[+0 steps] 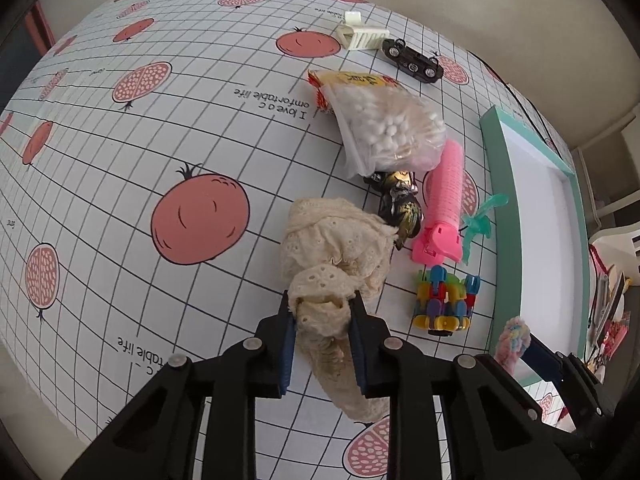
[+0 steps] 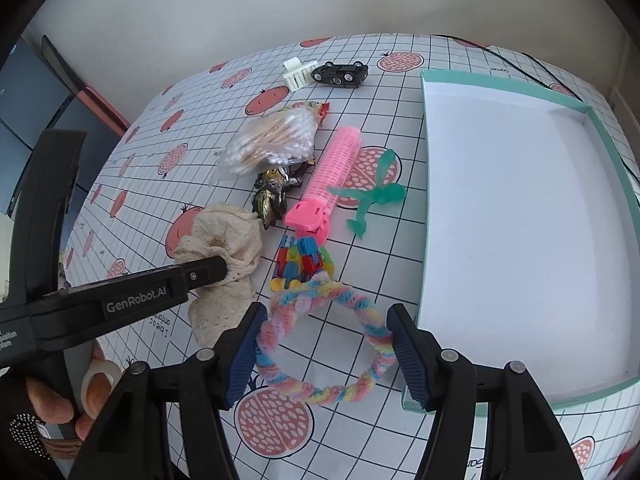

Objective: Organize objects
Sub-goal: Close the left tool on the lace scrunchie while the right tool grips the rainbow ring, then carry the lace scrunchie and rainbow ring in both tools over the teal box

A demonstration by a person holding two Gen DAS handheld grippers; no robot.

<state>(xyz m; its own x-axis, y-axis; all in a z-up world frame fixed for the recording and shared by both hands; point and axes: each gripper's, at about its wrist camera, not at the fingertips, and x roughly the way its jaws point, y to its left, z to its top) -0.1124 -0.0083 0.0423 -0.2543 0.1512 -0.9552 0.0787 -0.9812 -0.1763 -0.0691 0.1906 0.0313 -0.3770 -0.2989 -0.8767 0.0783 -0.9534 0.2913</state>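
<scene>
Two grippers | left gripper (image 1: pixel 322 312) pinches cream lace scrunchie (image 1: pixel 332 248) | right gripper (image 2: pixel 326 354) spread around pastel chenille ring (image 2: pixel 320 344) beside teal-rimmed white box (image 2: pixel 425 184), interior bare

Both wrist views look down closely, sharing the tablecloth (image 1: pixel 120 184) clutter.

The tablecloth (image 1: pixel 120 184) is white with a dark grid, red fruit pictures and some printed words. Behind the table is a plain beige wall (image 2: pixel 280 4). At the left there is a dark panel (image 2: pixel 28 92) with a red edge.
</scene>
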